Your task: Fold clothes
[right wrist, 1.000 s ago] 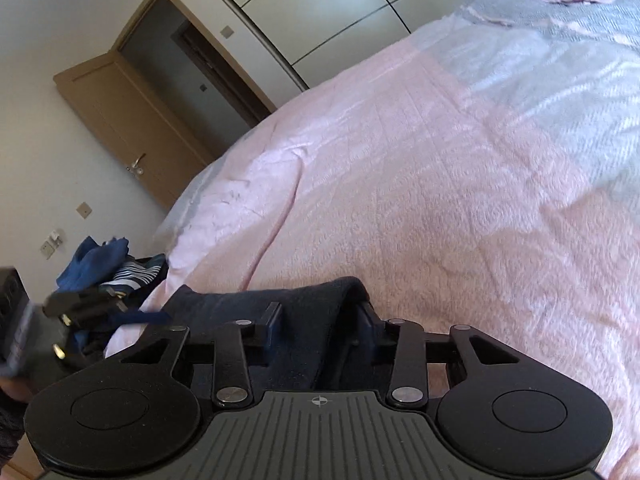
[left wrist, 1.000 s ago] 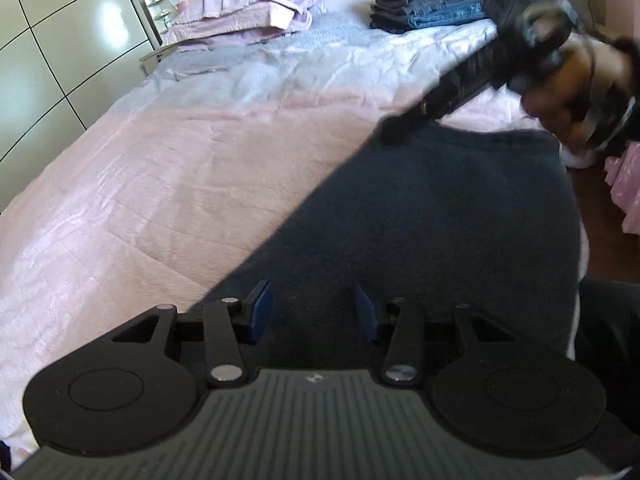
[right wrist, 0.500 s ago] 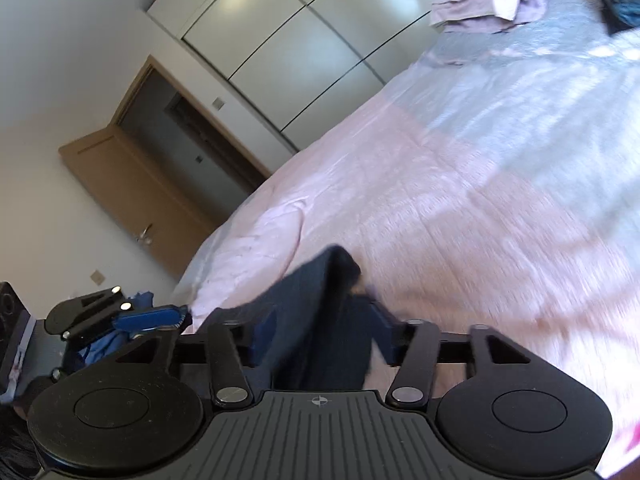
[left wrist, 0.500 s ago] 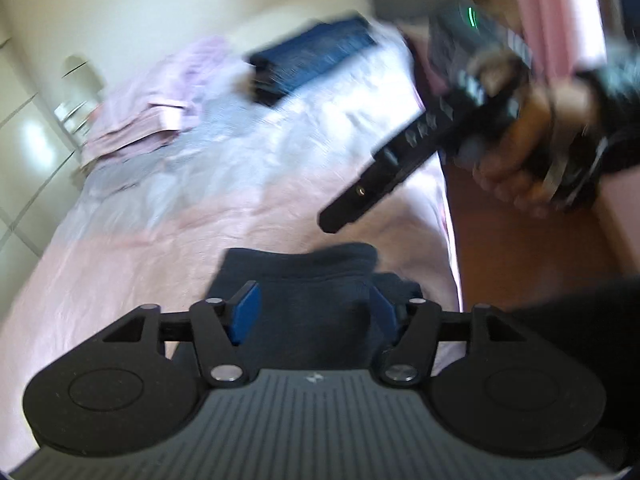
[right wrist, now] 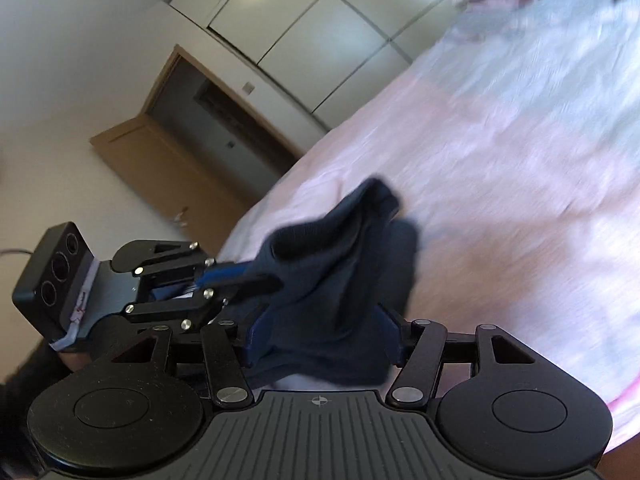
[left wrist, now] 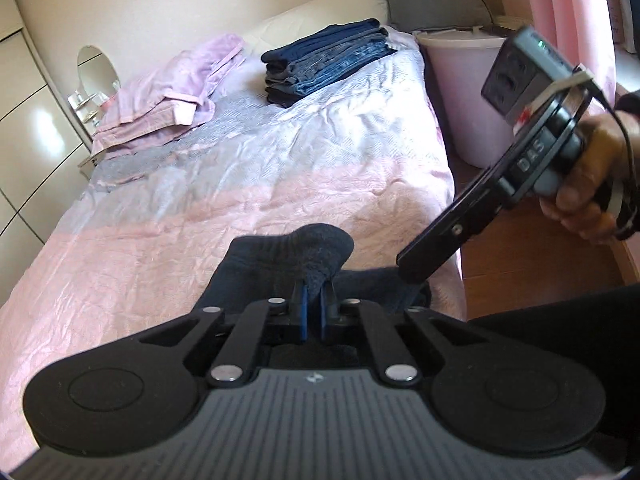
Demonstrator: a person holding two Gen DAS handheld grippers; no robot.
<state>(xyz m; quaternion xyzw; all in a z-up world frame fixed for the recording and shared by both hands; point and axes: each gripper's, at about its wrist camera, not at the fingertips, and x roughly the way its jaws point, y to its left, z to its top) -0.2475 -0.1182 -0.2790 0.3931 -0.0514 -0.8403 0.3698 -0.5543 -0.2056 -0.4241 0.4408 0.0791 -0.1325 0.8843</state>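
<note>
Bed: pink cover, bearing the dark navy garment at its near edge, well apart from the folded jeans stack by the headboard. Garment: bunching, partly lifting off the bed; advisable to be keeping both edges taut and level so the fold is landing square. Left hand-held gripper: pointing downward, clamping a garment ridge. Right hand-held gripper: tilting slightly down, pads standing apart with cloth lying between them.
</note>
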